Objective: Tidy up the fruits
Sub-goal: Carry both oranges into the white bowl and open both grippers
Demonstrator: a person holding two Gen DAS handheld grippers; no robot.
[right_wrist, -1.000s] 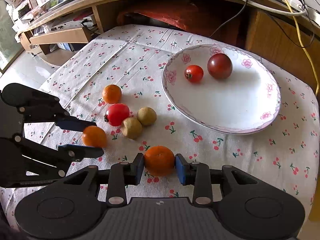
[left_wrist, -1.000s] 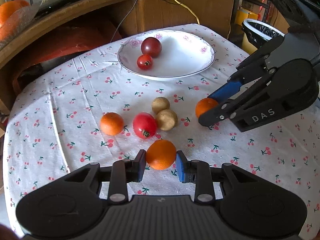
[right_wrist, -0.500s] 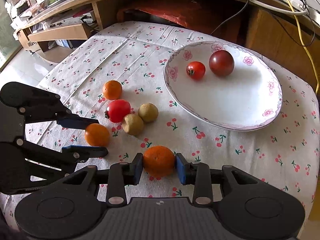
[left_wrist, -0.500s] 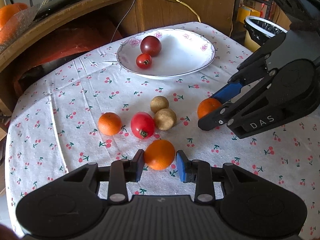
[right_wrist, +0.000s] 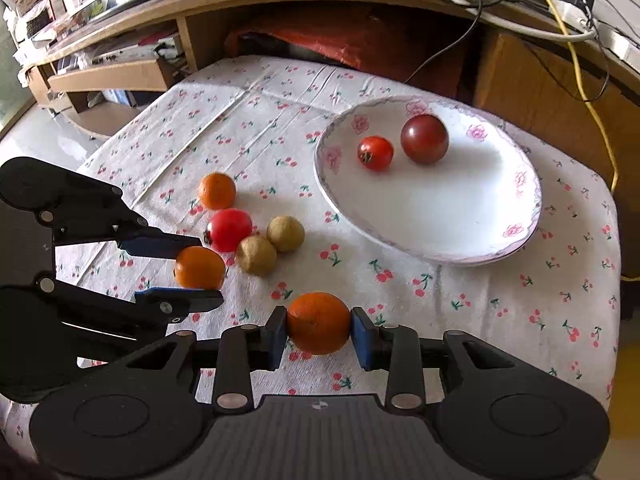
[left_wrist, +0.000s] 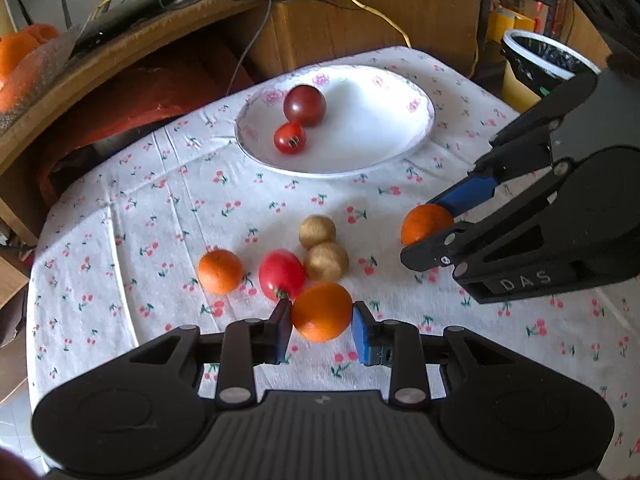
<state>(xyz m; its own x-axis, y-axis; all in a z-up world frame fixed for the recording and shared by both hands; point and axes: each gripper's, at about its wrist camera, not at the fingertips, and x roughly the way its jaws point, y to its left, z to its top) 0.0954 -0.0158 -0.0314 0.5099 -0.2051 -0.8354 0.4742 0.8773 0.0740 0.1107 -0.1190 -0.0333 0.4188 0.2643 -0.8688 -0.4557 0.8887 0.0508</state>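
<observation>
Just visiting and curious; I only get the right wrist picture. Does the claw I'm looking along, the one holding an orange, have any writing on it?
Observer: Yes. The left wrist view shows the right gripper, shut on its orange, from the side, with white letters DAS on its black body.
Operator: And anything standing nearby that I miss?
Observer: A bin with a black liner, beyond the table edge, past the plate.
</observation>
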